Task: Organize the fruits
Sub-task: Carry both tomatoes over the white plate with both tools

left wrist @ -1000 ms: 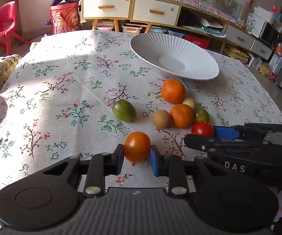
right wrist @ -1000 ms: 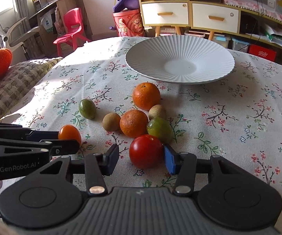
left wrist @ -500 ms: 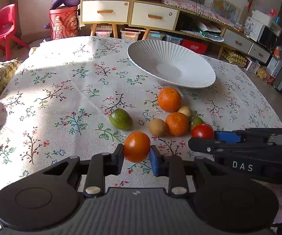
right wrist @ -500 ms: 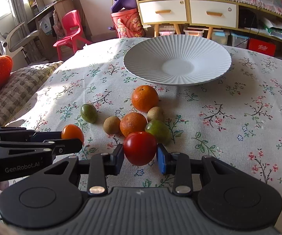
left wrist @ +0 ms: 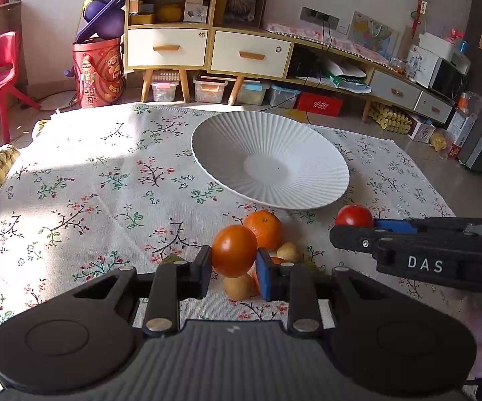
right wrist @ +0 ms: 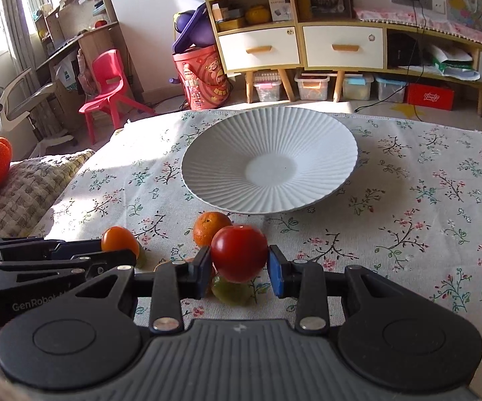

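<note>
My left gripper (left wrist: pixel 234 267) is shut on an orange tomato (left wrist: pixel 234 255) and holds it above the table. My right gripper (right wrist: pixel 239 269) is shut on a red tomato (right wrist: pixel 239 253), also lifted. Each shows in the other view: the red tomato (left wrist: pixel 354 216) at right, the orange tomato (right wrist: pixel 119 240) at left. A white ribbed plate (left wrist: pixel 269 163) (right wrist: pixel 269 163) lies ahead on the floral cloth. A tangerine (left wrist: pixel 265 229) (right wrist: pixel 210 222), a yellowish fruit (left wrist: pixel 287 251), a brown fruit (left wrist: pixel 239 286) and a green fruit (right wrist: pixel 230 290) lie below, partly hidden.
The table wears a floral cloth (left wrist: pixel 107 180). A woven cushion (right wrist: pixel 23 183) lies off its left edge. Beyond the far edge stand a red bucket (left wrist: pixel 98 72), a red chair (right wrist: pixel 107 80) and a cabinet with drawers (left wrist: pixel 207 50).
Both grippers have risen and moved forward toward the plate, each carrying its tomato. The right gripper closed on the red tomato during the last second. The other fruits stayed put.
</note>
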`<action>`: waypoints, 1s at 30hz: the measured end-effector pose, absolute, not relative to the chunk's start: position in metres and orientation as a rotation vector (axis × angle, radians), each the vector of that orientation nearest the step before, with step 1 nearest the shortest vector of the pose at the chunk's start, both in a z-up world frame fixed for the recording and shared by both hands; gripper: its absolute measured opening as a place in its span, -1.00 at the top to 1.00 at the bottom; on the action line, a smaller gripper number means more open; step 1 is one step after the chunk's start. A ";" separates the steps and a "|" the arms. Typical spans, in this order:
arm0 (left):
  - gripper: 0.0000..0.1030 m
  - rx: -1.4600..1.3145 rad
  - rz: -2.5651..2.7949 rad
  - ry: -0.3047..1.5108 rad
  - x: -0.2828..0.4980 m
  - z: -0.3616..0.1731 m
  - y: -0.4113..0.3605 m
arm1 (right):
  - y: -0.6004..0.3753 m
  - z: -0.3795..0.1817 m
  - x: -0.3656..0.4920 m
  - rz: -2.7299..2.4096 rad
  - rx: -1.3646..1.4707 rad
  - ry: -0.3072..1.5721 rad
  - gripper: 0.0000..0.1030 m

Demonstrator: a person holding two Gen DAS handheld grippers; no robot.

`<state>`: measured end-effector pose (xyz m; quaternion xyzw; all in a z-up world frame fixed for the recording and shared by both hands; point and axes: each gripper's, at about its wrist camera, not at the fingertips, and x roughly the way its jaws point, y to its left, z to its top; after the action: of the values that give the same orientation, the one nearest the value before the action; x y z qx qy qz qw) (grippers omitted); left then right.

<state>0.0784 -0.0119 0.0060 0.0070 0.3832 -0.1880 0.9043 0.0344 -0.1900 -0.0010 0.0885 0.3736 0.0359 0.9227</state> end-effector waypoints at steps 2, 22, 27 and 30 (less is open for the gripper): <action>0.78 0.020 -0.399 0.776 0.088 0.008 -0.019 | -0.195 0.000 0.041 0.065 0.185 0.759 0.37; 0.77 0.109 -0.415 0.754 0.172 -0.019 -0.065 | -0.221 -0.016 0.113 0.069 0.109 0.765 0.37; 0.77 0.144 -0.426 0.754 0.181 -0.025 -0.073 | -0.225 -0.022 0.119 0.058 0.089 0.782 0.37; 0.76 0.147 -0.435 0.752 0.182 -0.028 -0.074 | -0.225 -0.022 0.121 0.068 0.083 0.782 0.37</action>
<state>0.1824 -0.0742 -0.0281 0.0709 0.3640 -0.2103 0.9046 0.1206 -0.2252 -0.0221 0.0402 0.3810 0.0333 0.9231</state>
